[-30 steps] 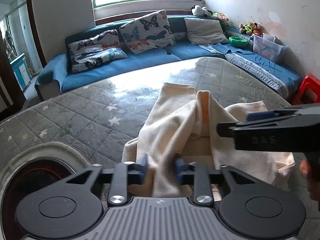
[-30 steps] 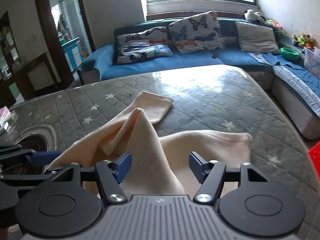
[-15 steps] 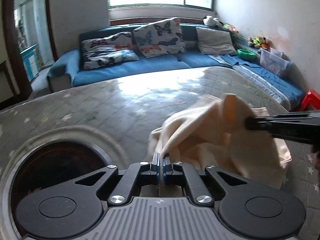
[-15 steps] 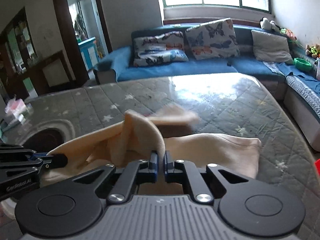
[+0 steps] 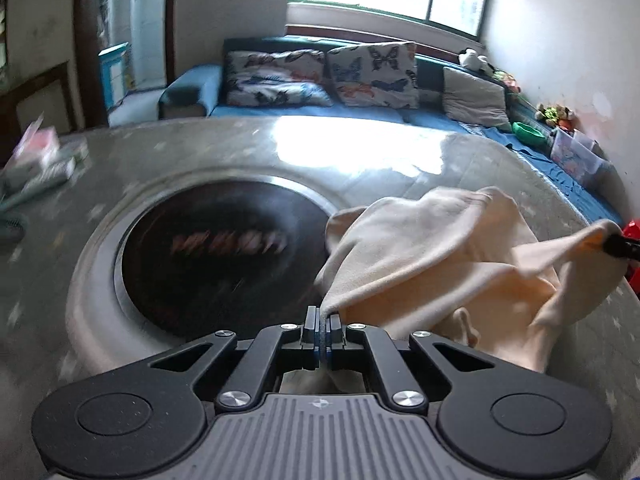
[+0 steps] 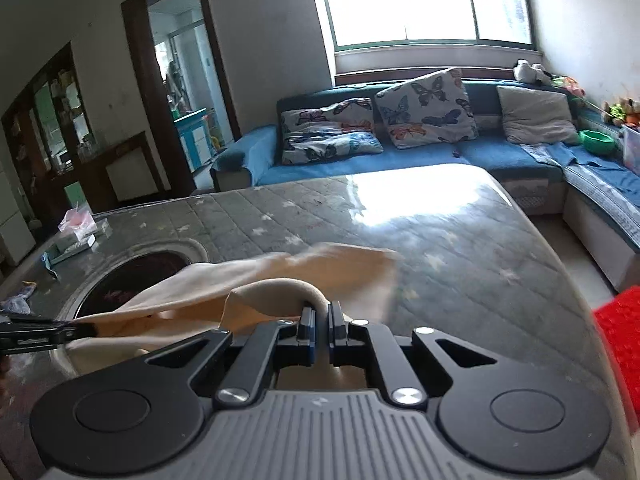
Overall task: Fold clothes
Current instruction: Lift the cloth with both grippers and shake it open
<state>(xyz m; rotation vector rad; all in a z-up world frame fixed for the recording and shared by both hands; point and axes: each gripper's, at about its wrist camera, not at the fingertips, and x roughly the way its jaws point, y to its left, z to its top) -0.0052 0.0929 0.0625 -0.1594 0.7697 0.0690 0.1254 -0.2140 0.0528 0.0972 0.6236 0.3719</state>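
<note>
— Cream garment (image 5: 452,256) first: where is it?

— Hanging in a slack, wrinkled sheet between the two tools, just above the grey quilted table (image 6: 460,248), to the right of the dark round inset (image 5: 216,256) in the tabletop.

— How are the tongs set?

— The left gripper (image 5: 322,330) has its jaws pressed together on a thin edge of the cloth; a taut fold rises from that pinch toward the right. The right gripper (image 6: 319,330) is also closed, a rolled hem of the same fabric curling over and down between its blue pads.

— And their pose?

— Both tilt downward toward the tabletop. In the left wrist view the other tool's black tip shows at the far right edge, cloth stretched to it; in the right wrist view the left tool enters from the left edge, level with the fabric.

— Farther off?

— A tissue pack (image 6: 78,222) on the table's left side, then a blue sofa (image 6: 400,160) with butterfly cushions (image 6: 428,108) under a bright window (image 6: 424,0). The cloth's far end is blurred.
</note>
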